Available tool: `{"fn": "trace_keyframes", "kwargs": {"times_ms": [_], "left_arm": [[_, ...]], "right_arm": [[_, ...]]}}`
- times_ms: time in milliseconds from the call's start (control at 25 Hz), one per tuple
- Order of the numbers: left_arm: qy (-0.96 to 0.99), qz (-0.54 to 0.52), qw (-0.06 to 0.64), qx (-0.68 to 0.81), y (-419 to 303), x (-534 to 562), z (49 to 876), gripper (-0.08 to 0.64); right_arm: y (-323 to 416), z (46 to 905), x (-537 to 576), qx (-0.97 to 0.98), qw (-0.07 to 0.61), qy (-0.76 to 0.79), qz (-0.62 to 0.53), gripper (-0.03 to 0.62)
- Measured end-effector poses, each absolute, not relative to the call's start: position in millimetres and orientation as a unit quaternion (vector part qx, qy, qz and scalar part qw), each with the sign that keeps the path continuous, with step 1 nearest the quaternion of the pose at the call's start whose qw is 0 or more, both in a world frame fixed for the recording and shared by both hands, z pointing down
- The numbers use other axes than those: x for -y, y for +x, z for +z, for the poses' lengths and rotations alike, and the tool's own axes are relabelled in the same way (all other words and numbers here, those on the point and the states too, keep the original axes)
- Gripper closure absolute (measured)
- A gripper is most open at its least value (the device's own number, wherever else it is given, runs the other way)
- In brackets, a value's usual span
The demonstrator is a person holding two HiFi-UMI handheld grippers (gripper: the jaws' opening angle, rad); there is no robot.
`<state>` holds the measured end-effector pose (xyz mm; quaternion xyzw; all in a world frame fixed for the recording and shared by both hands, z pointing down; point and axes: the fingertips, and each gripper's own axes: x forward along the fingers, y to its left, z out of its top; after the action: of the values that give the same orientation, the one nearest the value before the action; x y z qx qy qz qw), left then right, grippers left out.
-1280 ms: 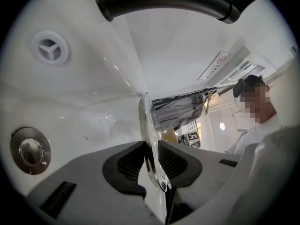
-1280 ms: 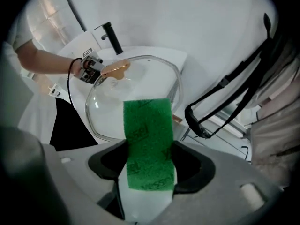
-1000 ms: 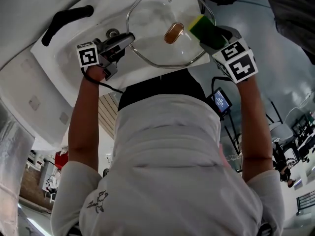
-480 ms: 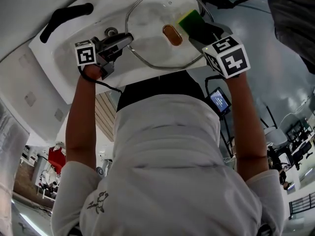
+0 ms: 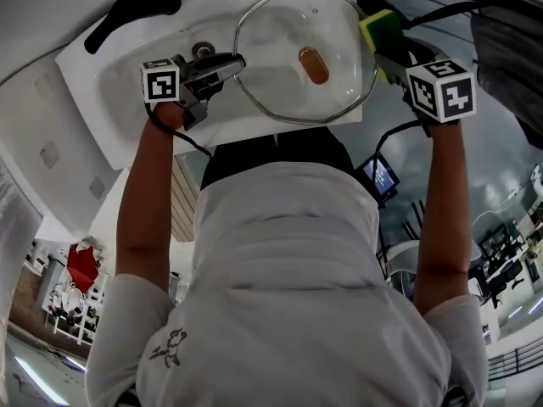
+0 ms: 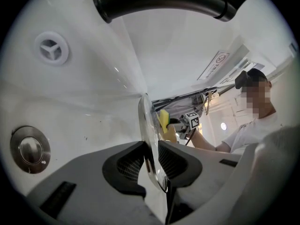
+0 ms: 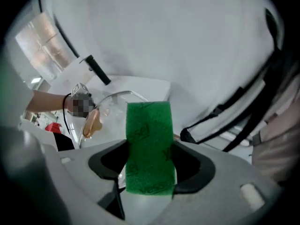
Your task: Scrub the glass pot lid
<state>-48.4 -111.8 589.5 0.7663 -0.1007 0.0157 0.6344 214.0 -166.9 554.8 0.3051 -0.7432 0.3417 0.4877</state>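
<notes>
While left gripper (image 5: 232, 63) jaws pinch the glass pot lid (image 5: 280, 36) rim at upper centre, right gripper (image 5: 387, 47) jaws clamp a green sponge (image 5: 378, 27) beside its right edge

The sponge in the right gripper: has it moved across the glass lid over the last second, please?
Yes. In the head view the sponge, in the right gripper, has slid right, from beside the brown knob to the glass lid's right rim.

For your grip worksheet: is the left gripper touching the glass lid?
Touching. Left gripper view: left gripper clamps the glass lid rim between its pads.
</notes>
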Motion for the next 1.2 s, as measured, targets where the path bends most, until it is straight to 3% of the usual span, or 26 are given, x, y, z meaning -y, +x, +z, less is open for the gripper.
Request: {"fn": "trace_keyframes", "kwargs": {"times_ms": [280,520,800,1200], "left_arm": [[0.767,0.008,0.632,0.108,-51.2,112.2,589.2,0.463],[0.768,-0.006,0.63,0.114,-53.1,113.1,590.7,0.463],[0.769,-0.009,0.63,0.11,-55.2,112.1,591.5,0.463],[0.764,-0.015,0.635,0.11,-54.5,112.3,591.4,0.466]], "right_arm": [[53.3,522.9,211.8,0.824,0.516,0.156,0.173,0.298],[-62.0,537.5,161.2,0.834,0.537,0.019,0.126,0.298],[-64.2,566.0,148.1,0.813,0.571,0.003,0.116,0.299],[16.5,562.3,198.9,0.804,0.551,0.101,0.199,0.301]]}}
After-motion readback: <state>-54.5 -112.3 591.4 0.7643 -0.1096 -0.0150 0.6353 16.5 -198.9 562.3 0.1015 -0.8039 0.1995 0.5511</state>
